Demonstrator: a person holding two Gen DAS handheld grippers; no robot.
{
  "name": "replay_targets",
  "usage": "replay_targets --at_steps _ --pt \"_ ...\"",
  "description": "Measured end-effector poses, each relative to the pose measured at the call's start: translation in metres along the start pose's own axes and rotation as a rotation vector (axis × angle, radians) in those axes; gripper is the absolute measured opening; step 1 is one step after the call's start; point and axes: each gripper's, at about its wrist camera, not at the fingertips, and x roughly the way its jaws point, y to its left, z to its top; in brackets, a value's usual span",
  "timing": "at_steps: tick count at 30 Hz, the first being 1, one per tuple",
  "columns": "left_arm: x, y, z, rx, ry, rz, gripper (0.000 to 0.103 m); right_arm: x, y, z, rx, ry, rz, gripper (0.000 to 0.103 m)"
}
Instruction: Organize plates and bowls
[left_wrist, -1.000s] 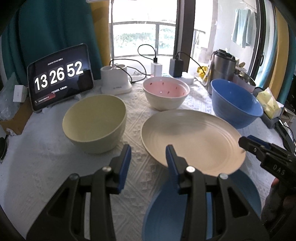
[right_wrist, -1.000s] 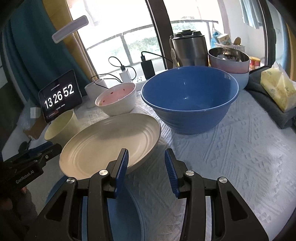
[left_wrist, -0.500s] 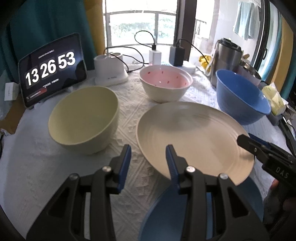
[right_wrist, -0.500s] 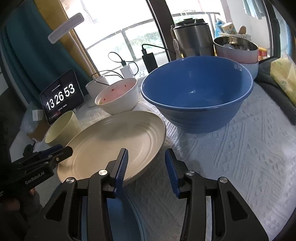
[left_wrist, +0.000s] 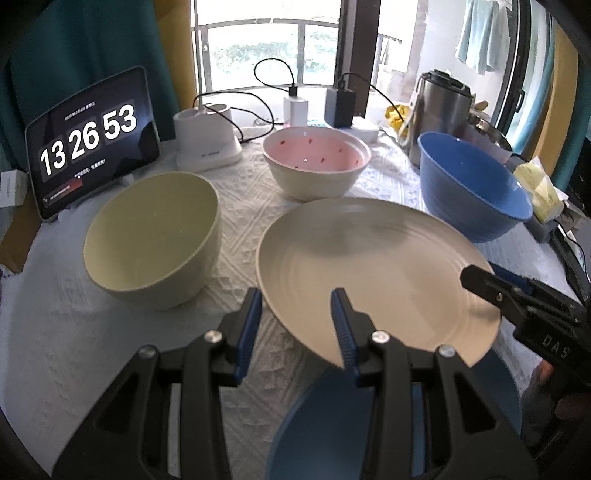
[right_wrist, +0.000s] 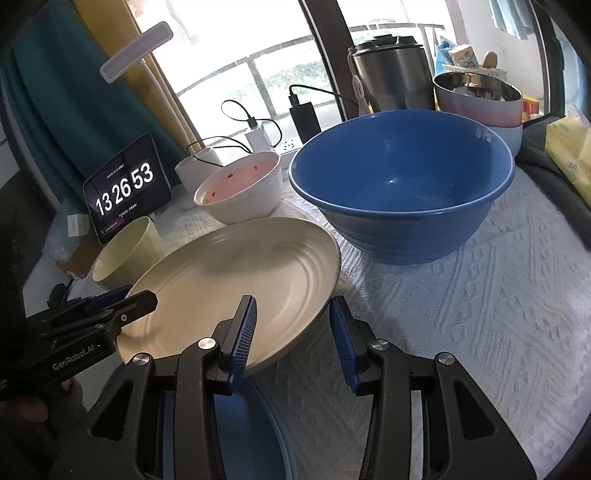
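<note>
A cream plate (left_wrist: 369, 273) lies with its near edge resting on a blue plate (left_wrist: 332, 424); both also show in the right wrist view as the cream plate (right_wrist: 229, 280) and the blue plate (right_wrist: 243, 435). My left gripper (left_wrist: 295, 325) is open, its right finger over the cream plate's near rim. My right gripper (right_wrist: 291, 332) is open, straddling the cream plate's right rim. A yellow-green bowl (left_wrist: 155, 236), a pink-lined bowl (left_wrist: 317, 162) and a blue bowl (left_wrist: 472, 188) stand behind.
A tablet clock (left_wrist: 88, 140), a white lamp base (left_wrist: 207, 140), chargers with cables (left_wrist: 295, 107), a steel kettle (left_wrist: 443, 103) and a tissue pack (left_wrist: 539, 188) line the back and right. A white textured cloth (right_wrist: 480, 295) covers the table.
Both grippers moved forward toward the cream plate, which now looks larger and nearer. Their jaws stayed open. The clock went from 52 to 53.
</note>
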Motion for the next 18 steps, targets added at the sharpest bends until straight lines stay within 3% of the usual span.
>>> replay_targets --at_steps 18 --pt "-0.025 0.0 -0.004 0.001 -0.039 -0.007 0.04 -0.017 0.01 -0.003 -0.025 -0.023 -0.016 0.044"
